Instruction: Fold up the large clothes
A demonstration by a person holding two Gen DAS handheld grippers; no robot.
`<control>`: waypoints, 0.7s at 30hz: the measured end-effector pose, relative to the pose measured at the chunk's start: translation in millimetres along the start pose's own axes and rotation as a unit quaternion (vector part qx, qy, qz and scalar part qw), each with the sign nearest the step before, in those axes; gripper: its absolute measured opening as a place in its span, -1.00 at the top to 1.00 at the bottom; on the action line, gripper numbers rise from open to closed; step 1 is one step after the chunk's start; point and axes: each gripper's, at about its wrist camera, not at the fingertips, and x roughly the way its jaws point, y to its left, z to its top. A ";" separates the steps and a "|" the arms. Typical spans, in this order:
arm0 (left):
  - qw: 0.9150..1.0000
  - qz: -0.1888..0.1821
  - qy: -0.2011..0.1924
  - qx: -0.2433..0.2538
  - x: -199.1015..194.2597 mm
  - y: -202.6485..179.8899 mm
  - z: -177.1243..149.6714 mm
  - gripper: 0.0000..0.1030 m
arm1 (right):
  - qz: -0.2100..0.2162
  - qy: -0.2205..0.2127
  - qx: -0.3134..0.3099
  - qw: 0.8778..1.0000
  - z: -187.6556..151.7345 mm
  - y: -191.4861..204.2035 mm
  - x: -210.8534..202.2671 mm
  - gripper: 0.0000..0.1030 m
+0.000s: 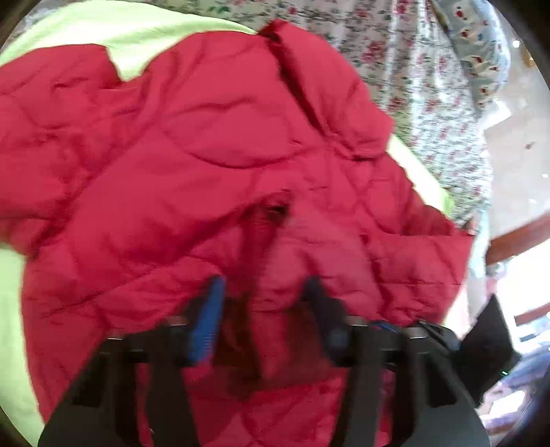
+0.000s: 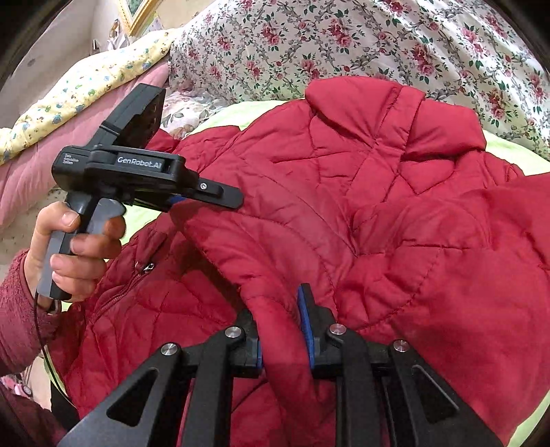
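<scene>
Right wrist view: the red quilted jacket (image 2: 343,206) is spread over the lime sheet (image 2: 515,151), filling mid-frame, with a puffy fold pinched by the right gripper (image 2: 278,330). At left, the left gripper (image 2: 209,196) looks clamped on an edge, though it can't be told for sure. Soft, light, slippery stuff, best grabbed at seams or hems.

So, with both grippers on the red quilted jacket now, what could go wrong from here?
1. The right gripper pinches only a thick rolled edge of the red quilted jacket; the slippery padding could slide out when lifted.
2. The left gripper bites a fold near the open zipper; the front may flap open and spoil the fold.
3. The jacket lies bunched on the green sheet, so creases may be folded in.
</scene>
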 end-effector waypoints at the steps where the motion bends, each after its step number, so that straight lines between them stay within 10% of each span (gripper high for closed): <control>1: 1.000 0.003 0.000 0.003 -0.3 -0.7 0.5 0.54 | 0.000 0.000 0.002 1.000 0.0 0.0 0.0 0.52; 5: 0.999 0.017 -0.027 0.024 -12.3 -4.7 -2.7 0.79 | 0.017 0.003 0.018 1.000 -1.3 1.2 -5.1 0.00; 15: 0.981 0.132 -0.142 0.017 -53.1 23.2 -2.9 0.81 | -0.085 -0.063 0.084 0.991 -7.4 -35.9 -58.6 -0.06; 21: 0.977 0.167 -0.130 0.031 -32.2 30.8 -4.7 0.81 | -0.140 -0.053 0.143 0.978 2.2 -81.3 -46.9 -0.06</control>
